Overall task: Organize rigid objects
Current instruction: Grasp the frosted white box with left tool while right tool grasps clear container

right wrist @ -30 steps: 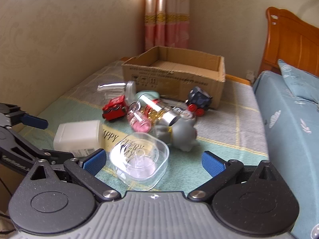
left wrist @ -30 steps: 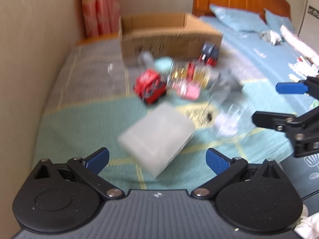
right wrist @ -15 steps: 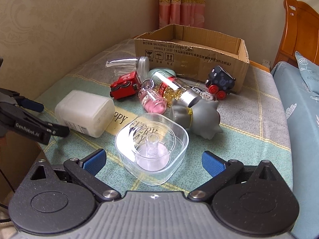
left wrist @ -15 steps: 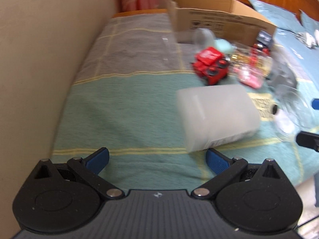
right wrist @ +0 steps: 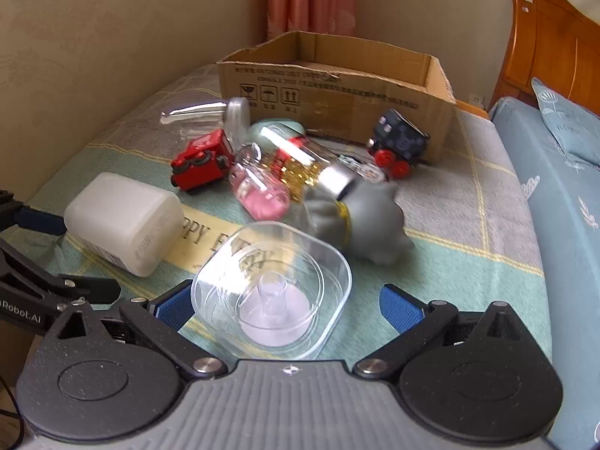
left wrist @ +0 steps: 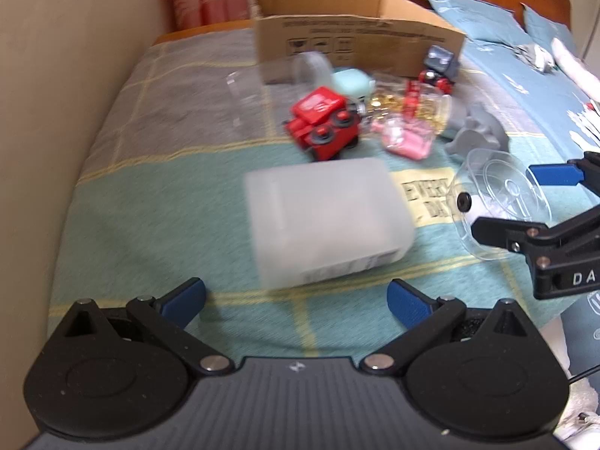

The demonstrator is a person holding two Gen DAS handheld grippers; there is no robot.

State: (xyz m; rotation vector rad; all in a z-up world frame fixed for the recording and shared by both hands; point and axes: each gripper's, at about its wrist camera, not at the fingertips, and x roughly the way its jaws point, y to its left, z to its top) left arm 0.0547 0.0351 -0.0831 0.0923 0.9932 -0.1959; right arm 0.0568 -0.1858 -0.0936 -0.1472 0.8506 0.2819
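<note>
A white translucent plastic box [left wrist: 326, 221] lies on the bed cover just ahead of my open left gripper [left wrist: 296, 298]; it also shows in the right wrist view [right wrist: 123, 221]. A clear square container [right wrist: 273, 288] with a round lid inside sits between the fingers of my open right gripper [right wrist: 285, 302], not clamped; it also shows in the left wrist view [left wrist: 498, 206]. Behind lie a red toy truck [right wrist: 200, 165], a pink-filled jar [right wrist: 262, 191], a gold-filled jar [right wrist: 311, 168], a grey figure [right wrist: 360, 221] and a dark toy train [right wrist: 399, 148]. An open cardboard box [right wrist: 337, 86] stands at the back.
A wall [left wrist: 56, 93] runs along the left of the bed. A clear tube with a lid [right wrist: 210, 112] and a mint-green object [right wrist: 277, 127] lie before the box. A blue quilt [right wrist: 562, 206] and wooden headboard [right wrist: 551, 37] are on the right.
Both grippers have moved forward. The white box now lies centred ahead of the left gripper. The clear container now sits between the right gripper's fingers.
</note>
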